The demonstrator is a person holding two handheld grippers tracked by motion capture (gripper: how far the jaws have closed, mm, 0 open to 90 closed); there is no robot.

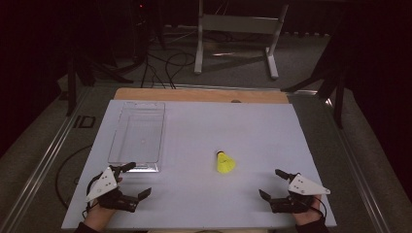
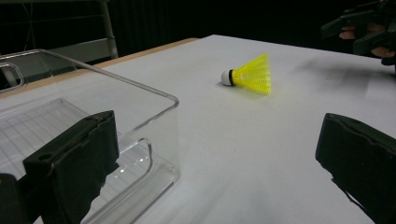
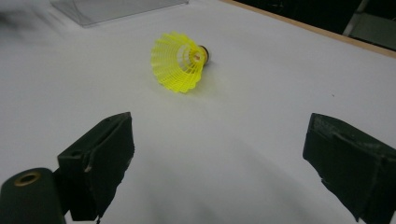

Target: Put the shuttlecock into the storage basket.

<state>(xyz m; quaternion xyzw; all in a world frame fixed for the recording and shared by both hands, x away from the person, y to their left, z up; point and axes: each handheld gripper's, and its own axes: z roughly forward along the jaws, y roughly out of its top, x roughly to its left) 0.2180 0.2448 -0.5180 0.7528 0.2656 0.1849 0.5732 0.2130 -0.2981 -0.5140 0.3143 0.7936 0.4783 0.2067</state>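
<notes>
A yellow shuttlecock (image 1: 225,162) lies on its side on the white table (image 1: 204,131), a little right of the middle. In the left gripper view the shuttlecock (image 2: 250,74) has its white cork pointing left. In the right gripper view the shuttlecock (image 3: 181,60) shows its open skirt. My left gripper (image 1: 132,180) rests near the front left, open, with nothing between its jaws, just in front of the clear tray. My right gripper (image 1: 274,184) rests at the front right, open and holding nothing, a short way from the shuttlecock.
A clear plastic tray (image 1: 138,133) stands on the left half of the table, its near corner (image 2: 173,100) close to my left jaws. A wooden strip (image 1: 199,94) edges the table's far side. Beyond it stands a grey metal frame (image 1: 238,24) on a dark floor with cables.
</notes>
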